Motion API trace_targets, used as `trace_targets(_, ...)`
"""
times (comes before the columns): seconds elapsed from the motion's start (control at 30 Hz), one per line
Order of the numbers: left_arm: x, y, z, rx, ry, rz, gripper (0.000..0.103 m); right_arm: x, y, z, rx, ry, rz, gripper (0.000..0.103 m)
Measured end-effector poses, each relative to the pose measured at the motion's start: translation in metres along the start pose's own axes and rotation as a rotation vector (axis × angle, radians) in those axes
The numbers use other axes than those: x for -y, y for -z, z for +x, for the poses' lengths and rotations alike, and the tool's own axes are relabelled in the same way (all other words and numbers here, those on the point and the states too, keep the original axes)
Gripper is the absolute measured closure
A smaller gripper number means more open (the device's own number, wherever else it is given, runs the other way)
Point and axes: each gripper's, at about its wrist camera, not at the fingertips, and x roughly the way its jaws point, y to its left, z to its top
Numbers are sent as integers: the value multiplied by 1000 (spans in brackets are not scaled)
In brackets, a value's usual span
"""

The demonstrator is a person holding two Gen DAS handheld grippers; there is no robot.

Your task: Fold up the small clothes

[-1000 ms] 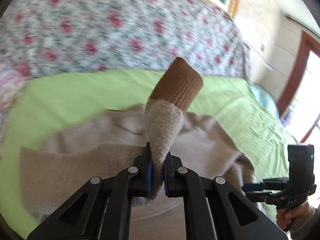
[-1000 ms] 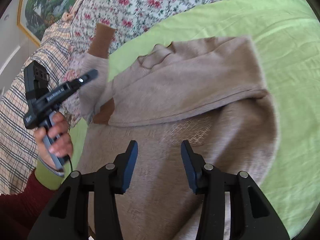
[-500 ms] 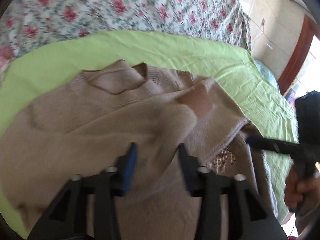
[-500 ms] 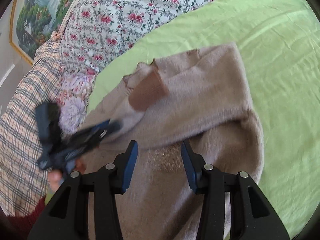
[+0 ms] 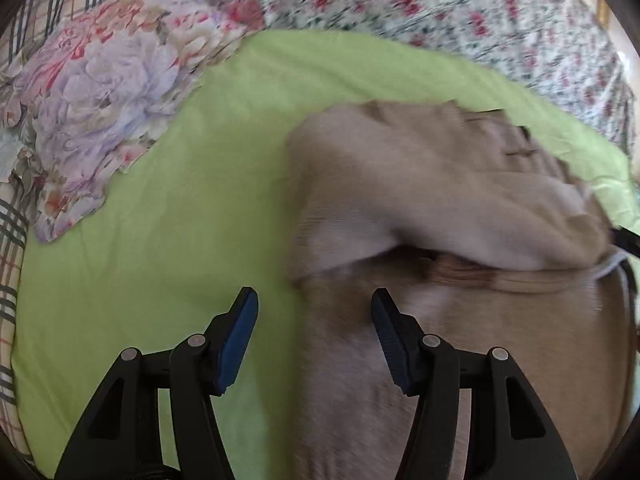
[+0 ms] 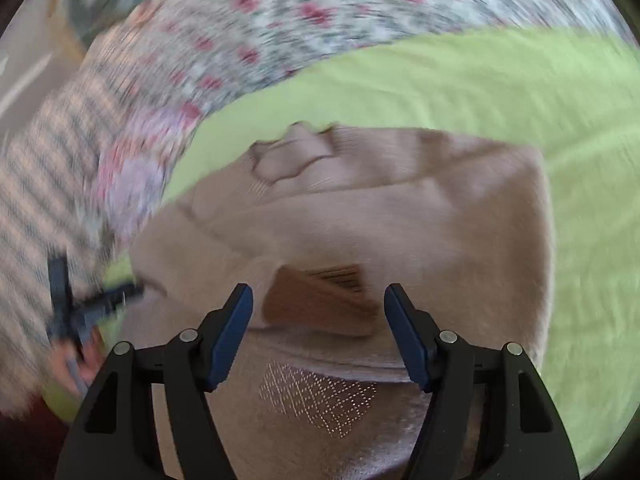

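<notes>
On a bed covered by a lime green sheet lies a beige knit sweater, its sleeves folded across the chest and a brown cuff on top. Both views are motion-blurred. The left claw hangs spread and empty over the sweater's left edge. The right claw is spread and empty above the cuff. Floral bedding lies beyond.

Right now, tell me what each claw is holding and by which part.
Nothing is held. The left claw and right claw are both open above the beige knit sweater.
</notes>
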Motion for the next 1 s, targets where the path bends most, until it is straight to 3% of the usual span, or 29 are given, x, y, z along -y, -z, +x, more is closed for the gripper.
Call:
trace_targets(0.1, -2, -9, 14, 1, -24, -14, 44, -17, 2, 9, -44, 82, -147, 34)
trace_targets(0.2, 1, -20, 20, 9, -40, -28, 42, -15, 0, 18, -71, 93, -172, 39)
trace_targets(0.27, 4, -24, 22, 14, -50, -35, 41, -11, -2, 19, -80, 79, -150, 83)
trace_targets(0.3, 3, -24, 24, 13, -54, -40, 41, -8, -4, 16, -81, 61, -131, 91)
trace_targets(0.43, 4, -24, 20, 30, -93, -39, 42, 0, -14, -15, -29, -129, 19, 94)
trace_targets(0.53, 6, -25, 7, 81, -227, -33, 42, 17, -28, -66, 101, -317, 190, 94)
trace_targets(0.6, 1, -25, -2, 111, -222, -68, 41, 33, -36, -95, 170, -351, 274, 95)
trace_targets(0.7, 7, -23, -10, 137, -245, -87, 40, 48, -40, -92, 116, -232, 304, 100)
trace_targets(0.83, 14, -18, 6, 65, -282, -68, 40, 59, -31, -45, -32, -74, 314, 100)
trace_targets(0.93, 8, -12, 10, 24, -231, -79, 40, 60, -20, -18, -87, -4, 309, 100)
trace_targets(1.0, -3, -10, 9, -1, -129, -98, 41, 63, -14, -12, -92, 18, 307, 100)
